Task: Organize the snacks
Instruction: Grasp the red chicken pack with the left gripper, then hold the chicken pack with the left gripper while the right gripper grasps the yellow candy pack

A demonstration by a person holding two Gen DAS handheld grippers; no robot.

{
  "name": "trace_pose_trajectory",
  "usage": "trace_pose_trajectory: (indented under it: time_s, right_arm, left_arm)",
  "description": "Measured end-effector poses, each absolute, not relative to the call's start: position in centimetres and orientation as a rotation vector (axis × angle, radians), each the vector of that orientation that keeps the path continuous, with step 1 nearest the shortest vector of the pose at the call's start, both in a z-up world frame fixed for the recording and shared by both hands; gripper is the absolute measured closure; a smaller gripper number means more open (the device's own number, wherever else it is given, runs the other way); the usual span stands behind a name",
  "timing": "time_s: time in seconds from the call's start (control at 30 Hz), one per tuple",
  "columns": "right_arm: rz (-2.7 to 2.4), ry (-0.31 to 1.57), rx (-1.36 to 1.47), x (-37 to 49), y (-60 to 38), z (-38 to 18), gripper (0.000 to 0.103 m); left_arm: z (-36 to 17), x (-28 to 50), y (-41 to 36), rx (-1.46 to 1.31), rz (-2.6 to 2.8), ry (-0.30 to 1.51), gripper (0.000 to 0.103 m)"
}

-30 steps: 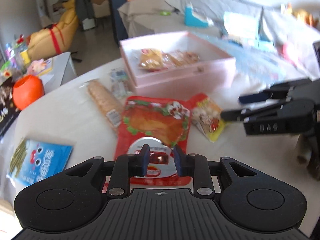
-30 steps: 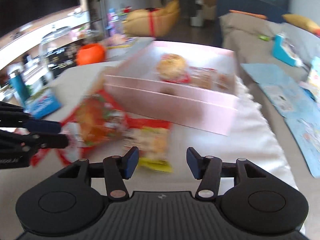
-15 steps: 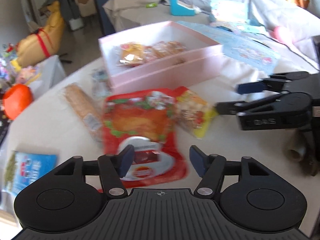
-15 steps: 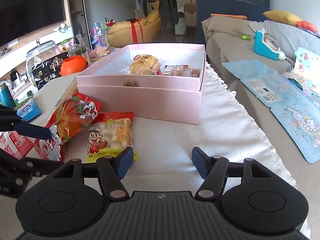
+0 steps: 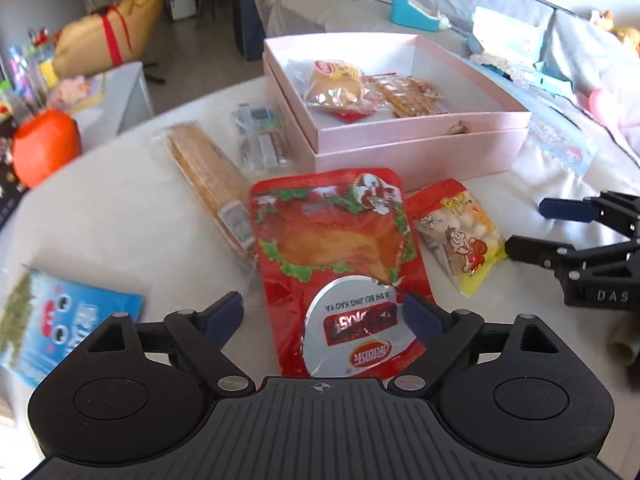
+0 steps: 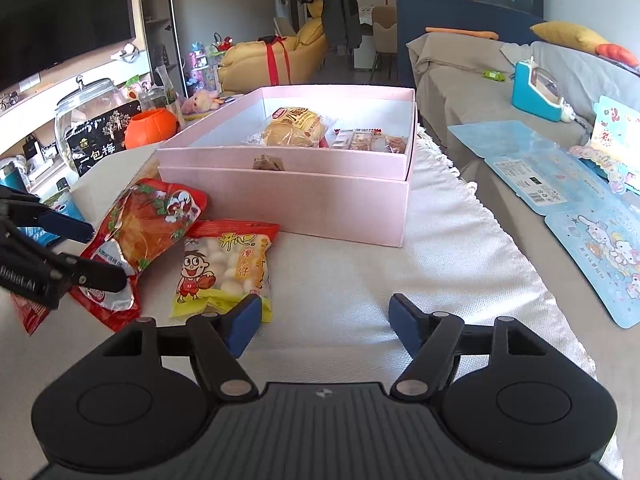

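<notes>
Lots of bare cloth [image 6: 420,280] right of the pink box [image 6: 288,204]. Left gripper [image 5: 324,316] just spread wide, red pouch [image 5: 336,256] lying loose between its jaws. Right gripper [image 6: 324,320] widening too, empty.

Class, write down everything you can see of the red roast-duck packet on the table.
The red roast-duck packet is a glossy, crinkled plastic pouch printed with a golden roast bird, green leaves and a silver round label. It lies flat on the white tablecloth, in front of the pink box, its edge overlapping the yellow snack bag. The left tool, just opened, straddles its near end without pressing it.
</notes>
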State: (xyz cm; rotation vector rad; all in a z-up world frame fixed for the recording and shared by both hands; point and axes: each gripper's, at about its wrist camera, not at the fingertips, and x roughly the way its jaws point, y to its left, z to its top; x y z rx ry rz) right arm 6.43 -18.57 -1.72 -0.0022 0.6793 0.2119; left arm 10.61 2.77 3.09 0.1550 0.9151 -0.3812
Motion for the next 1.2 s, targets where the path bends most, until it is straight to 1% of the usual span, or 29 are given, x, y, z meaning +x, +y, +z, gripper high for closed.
trace_pose_trajectory:
  time_s: [0.17, 0.27, 0.3, 0.37, 0.43, 0.53, 0.6, 0.67, 0.73, 0.83, 1.0, 1.1, 1.2]
  right_arm:
    - [0.218, 0.681, -0.004, 6.5, -18.5, -1.7, 0.029]
    - [0.222, 0.683, -0.009, 6.6, -18.4, -1.8, 0.026]
    - [0.222, 0.683, -0.012, 6.6, -18.4, -1.8, 0.026]
    - [0.221, 0.683, -0.013, 6.6, -18.3, -1.8, 0.026]
    - [0.222, 0.682, -0.011, 6.6, -18.4, -1.8, 0.026]
    - [0.223, 0.681, -0.006, 6.6, -18.5, -1.8, 0.026]
    - [0.223, 0.681, -0.005, 6.6, -18.4, -1.8, 0.026]
    - [0.223, 0.681, -0.006, 6.6, -18.4, -1.8, 0.026]
    - [0.223, 0.68, -0.005, 6.6, -18.5, -1.8, 0.026]
    - [0.223, 0.681, -0.005, 6.6, -18.4, -1.8, 0.026]
    - [0.223, 0.681, -0.008, 6.5, -18.4, -1.8, 0.026]
    - [0.223, 0.681, -0.008, 6.5, -18.4, -1.8, 0.026]
    - [0.223, 0.681, -0.009, 6.5, -18.4, -1.8, 0.025]
  left_arm:
    - [2.5, 10.7, 2.3, 0.107, -0.377, 0.92, 0.009]
    - [2.9, 10.7, 2.2, 0.033, -0.338, 0.915, 0.016]
    - [3.1, 10.7, 2.2, 0.013, -0.329, 0.91, 0.019]
    - [3.6, 10.6, 2.0, -0.002, -0.287, 0.891, 0.03]
    - [4.2, 10.2, 1.8, -0.005, -0.26, 0.869, 0.039]
    - [4.7, 9.4, 1.5, -0.022, -0.258, 0.86, 0.044]
    - [4.8, 9.2, 1.3, -0.035, -0.276, 0.876, 0.044]
    - [4.4, 9.5, 0.7, -0.024, -0.29, 0.897, 0.041]
    - [3.8, 10.0, 0.2, -0.018, -0.283, 0.914, 0.033]
    - [3.0, 11.0, 0.1, -0.057, -0.282, 0.92, 0.028]
    - [2.8, 12.0, 0.4, -0.102, -0.304, 0.918, 0.027]
    - [2.7, 11.2, 0.8, -0.094, -0.326, 0.897, 0.031]
    - [2.9, 9.9, 1.3, -0.087, -0.333, 0.898, 0.032]
